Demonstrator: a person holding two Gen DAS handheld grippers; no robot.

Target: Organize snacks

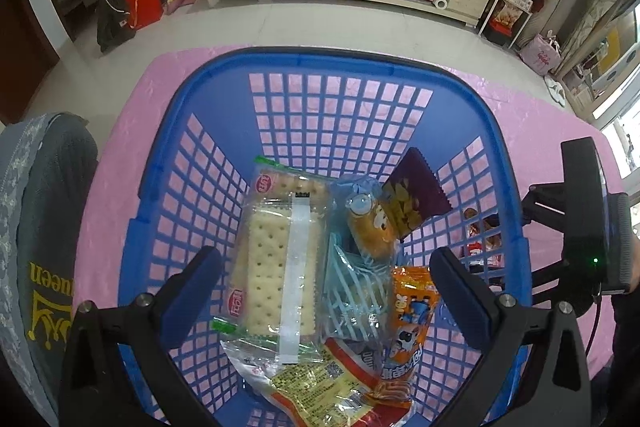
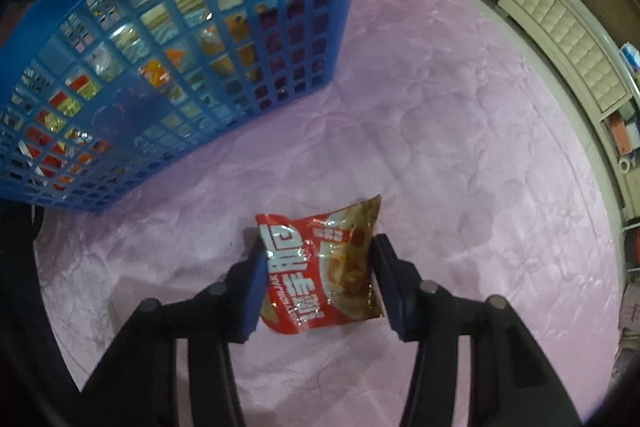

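Red packet [image 2: 320,267] lies on pink cloth [image 2: 460,147] between right gripper [image 2: 320,267] pads, both touching its edges. Left gripper [image 1: 326,291] hangs wide, empty, over basket [image 1: 340,67].

Black gripper [image 1: 320,287] frames with silver screws and blue-padded jaws; grey sleeve [image 1: 44,227] bears yellow lettering.

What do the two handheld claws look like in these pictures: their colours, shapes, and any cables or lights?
Both claws are black frames with round silver bolts at the joints and two flat, dark blue padded fingers. This shows on the left claw and the right claw. In the left wrist view, the right claw's black boxy camera housing carries a small green light, and a thin black cable hangs below it.
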